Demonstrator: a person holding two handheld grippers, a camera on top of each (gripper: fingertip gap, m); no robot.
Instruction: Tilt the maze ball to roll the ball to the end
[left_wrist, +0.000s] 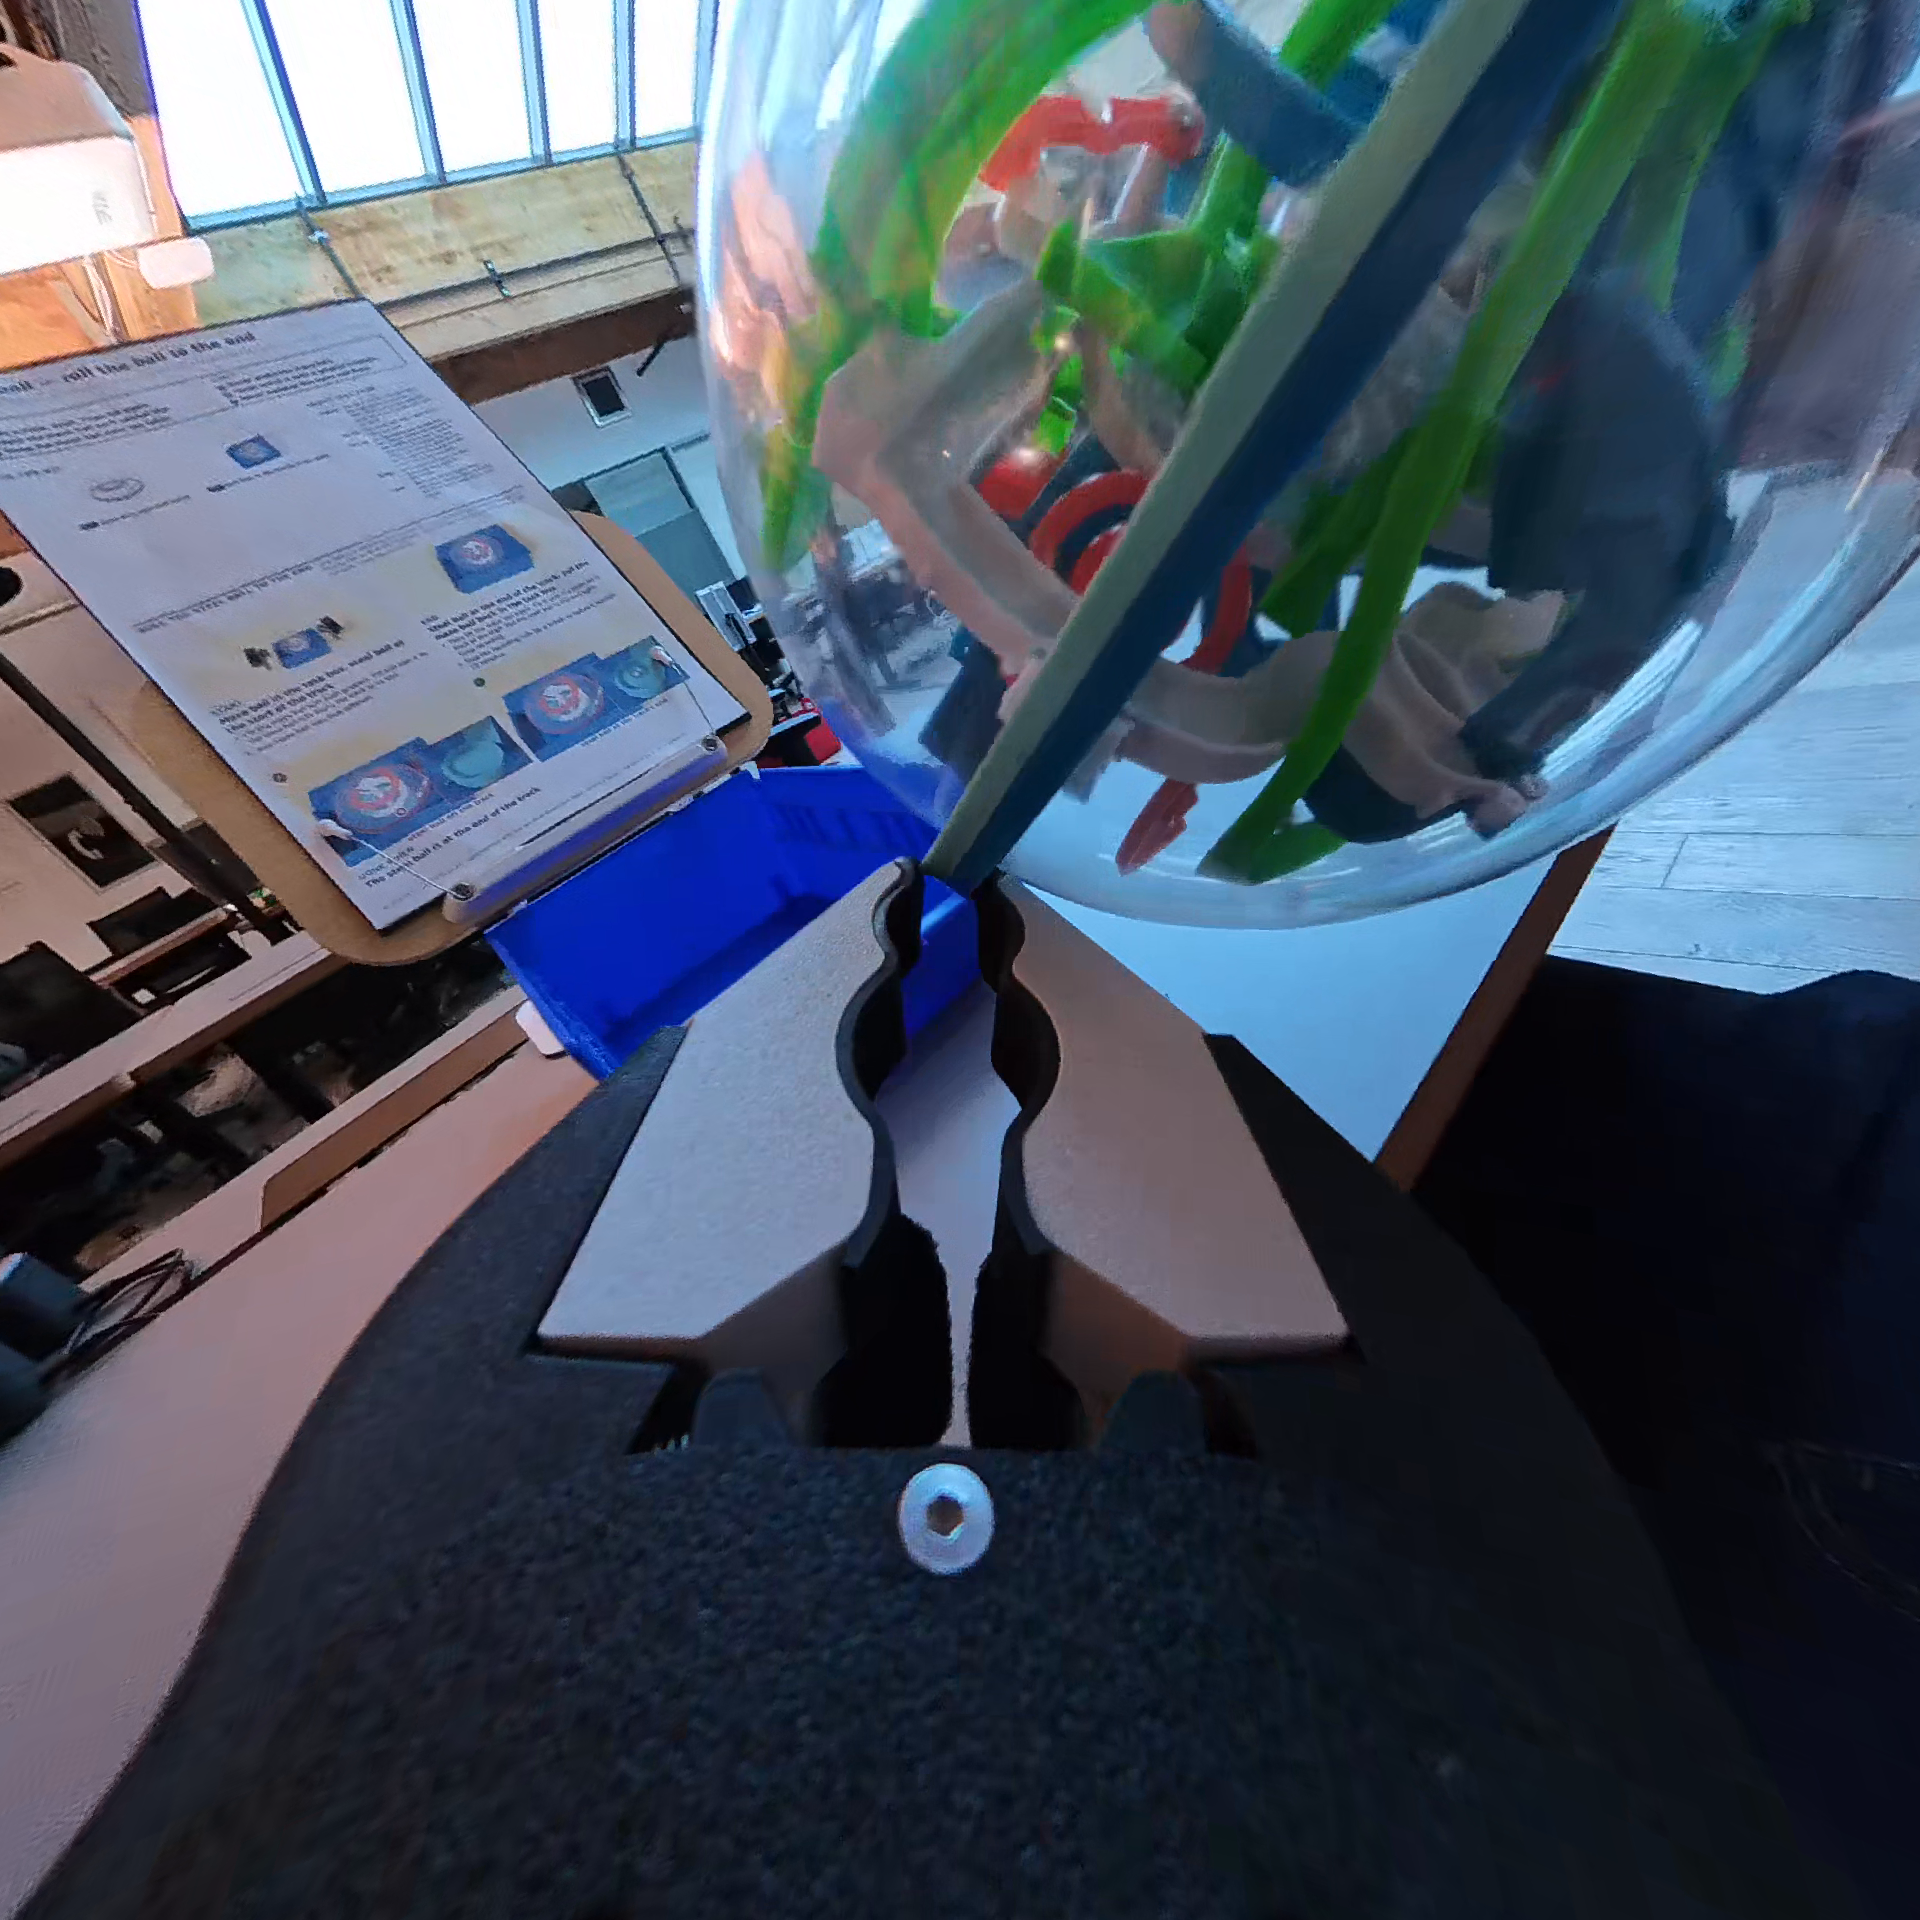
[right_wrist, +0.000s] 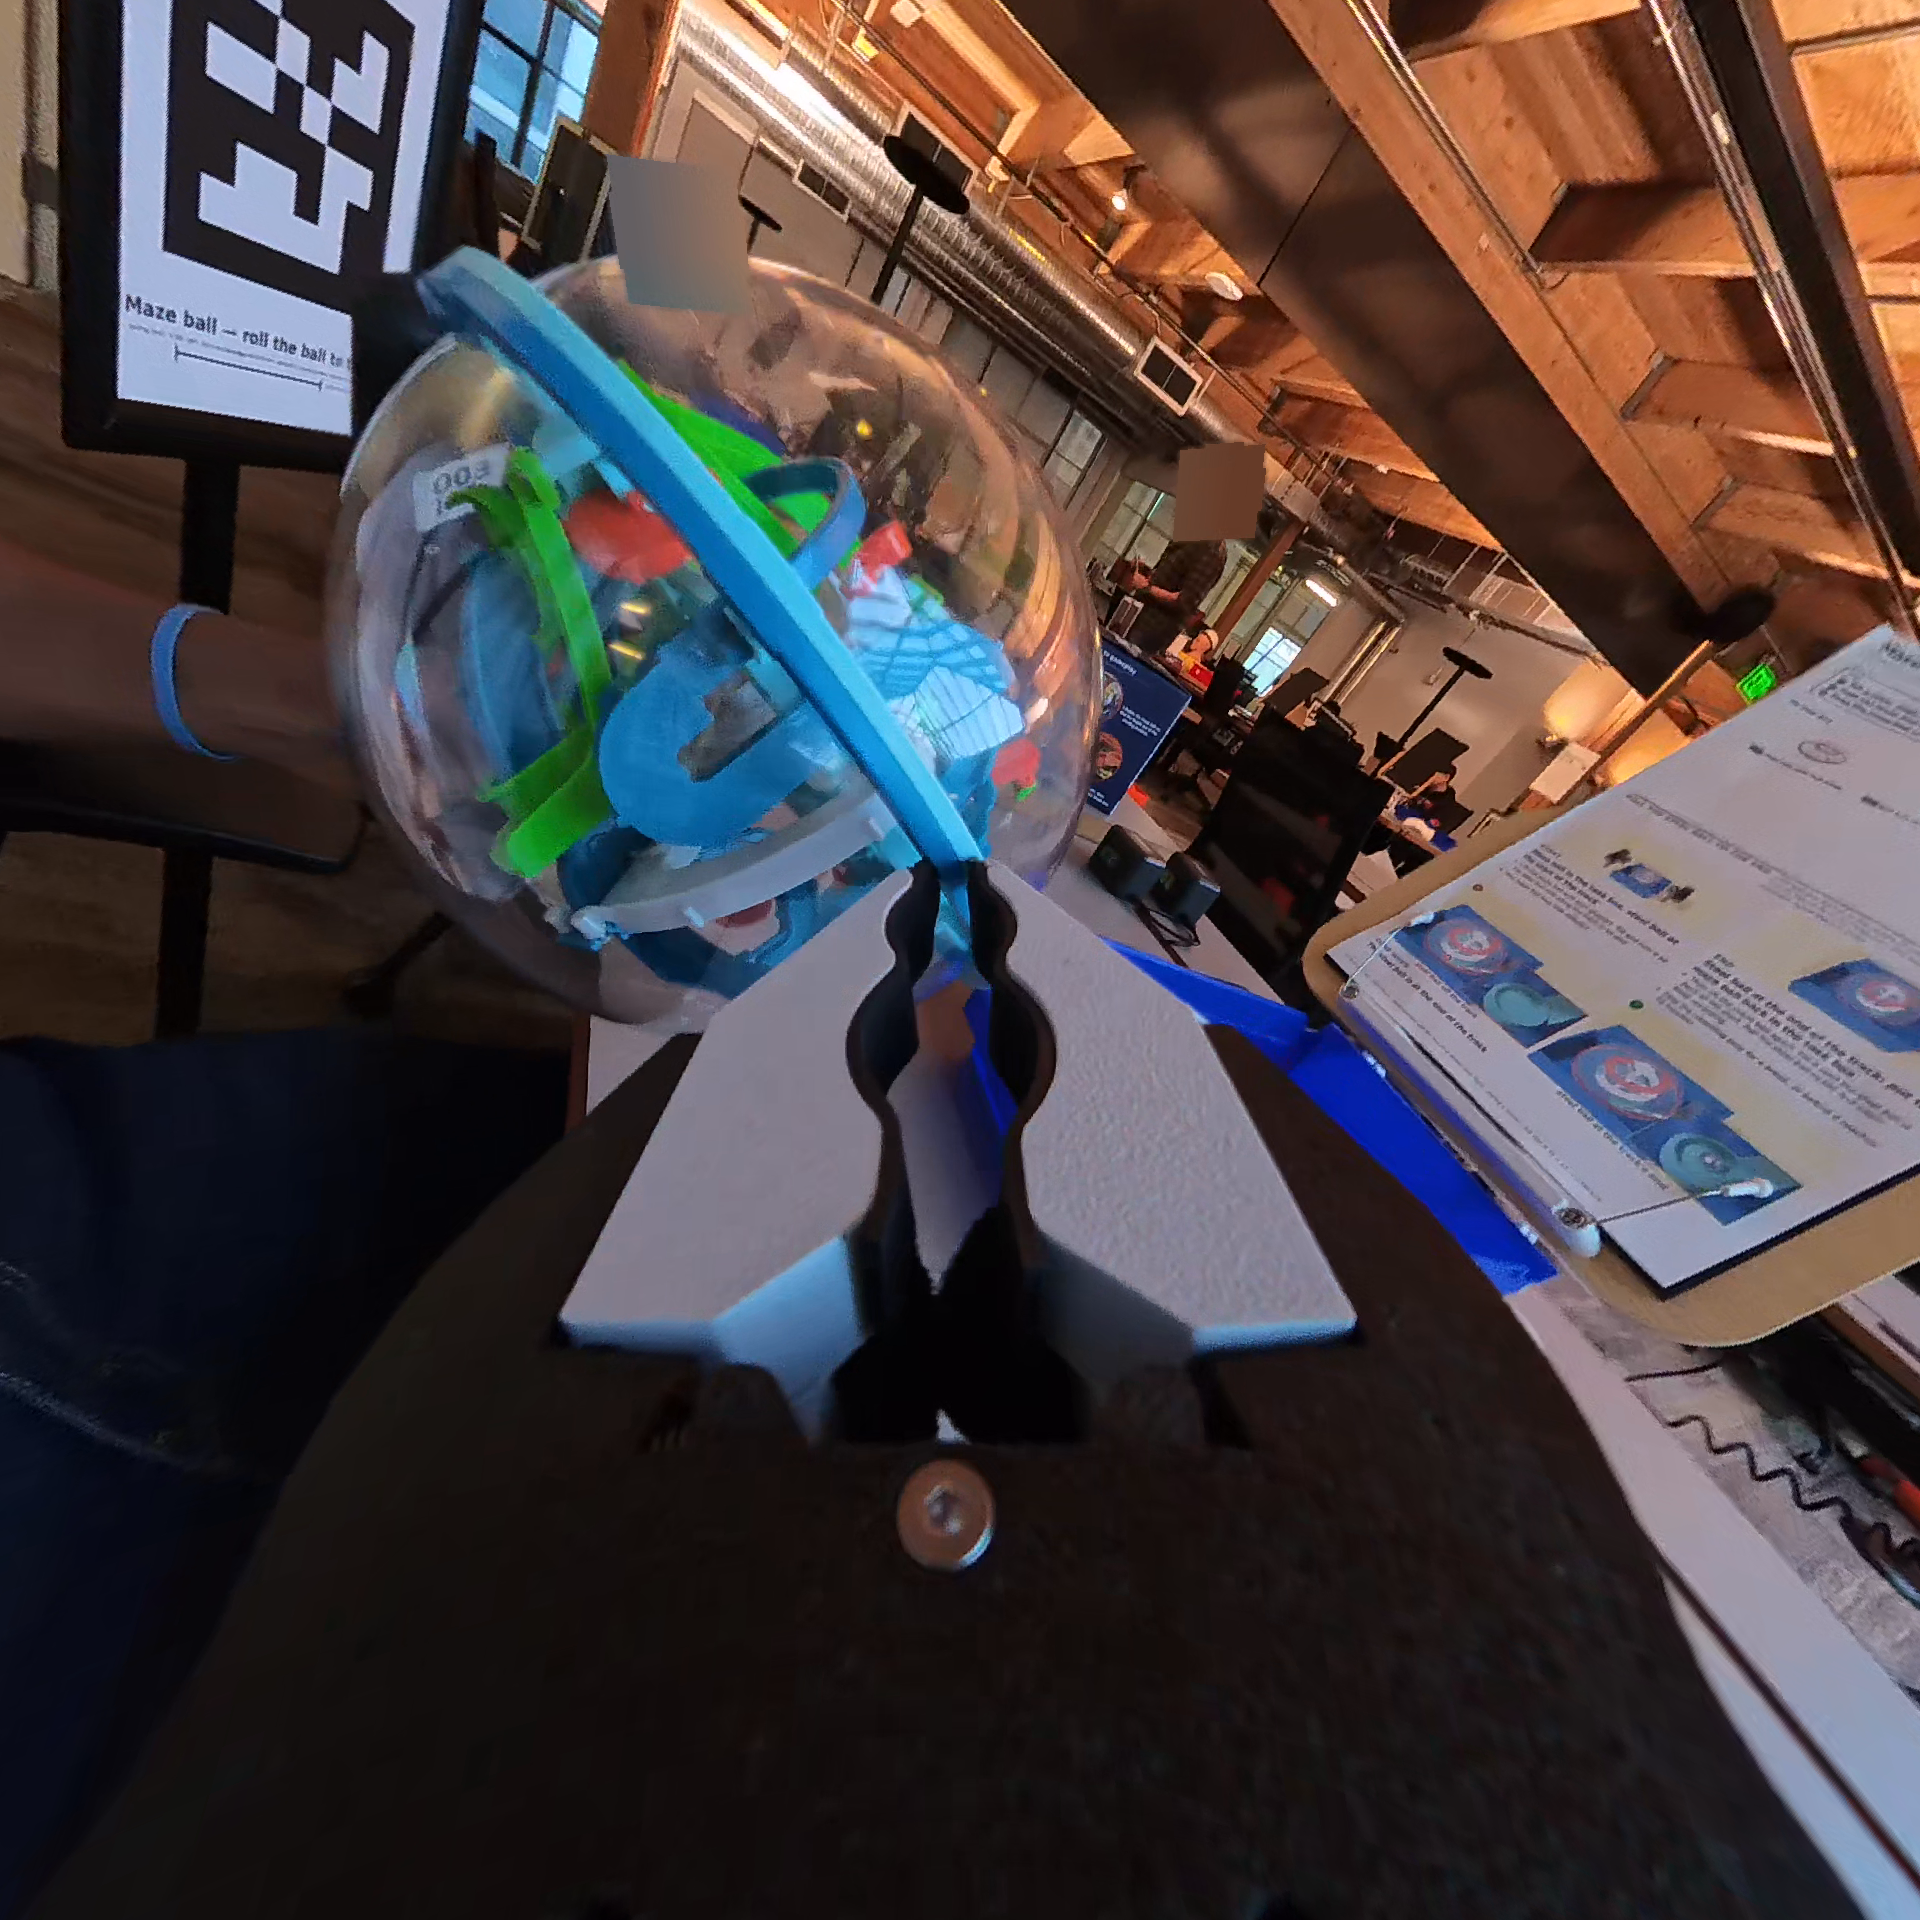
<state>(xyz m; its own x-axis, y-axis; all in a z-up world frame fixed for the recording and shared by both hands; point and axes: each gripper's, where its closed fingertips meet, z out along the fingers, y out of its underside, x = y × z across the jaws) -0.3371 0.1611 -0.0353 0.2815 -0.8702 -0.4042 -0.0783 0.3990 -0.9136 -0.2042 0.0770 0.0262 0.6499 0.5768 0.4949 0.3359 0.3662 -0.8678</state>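
Timber ceiling beams (right_wrist: 1558, 312) and tall windows (left_wrist: 416, 94) framed a white table (right_wrist: 1714, 1558) carrying a blue bin (left_wrist: 727, 914) and a printed instruction sheet (left_wrist: 343, 603). Above its near edge, the maze ball (right_wrist: 707, 644), a clear sphere with green, blue and red tracks, hung tilted. The left gripper (left_wrist: 951, 883) and right gripper (right_wrist: 951, 873) each pinched its blue equator ring (right_wrist: 727, 551), jaws nearly closed; a small white sticker (right_wrist: 457, 488) bore print.

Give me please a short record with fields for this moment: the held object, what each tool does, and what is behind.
object: clear maze ball, lifted and tilted
grip place: its blue rim
left tool: shut on the rim
right tool: shut on the rim
inside: green, red and blue tracks; small ball not discernible
behind: blue bin, instruction sheet on a board
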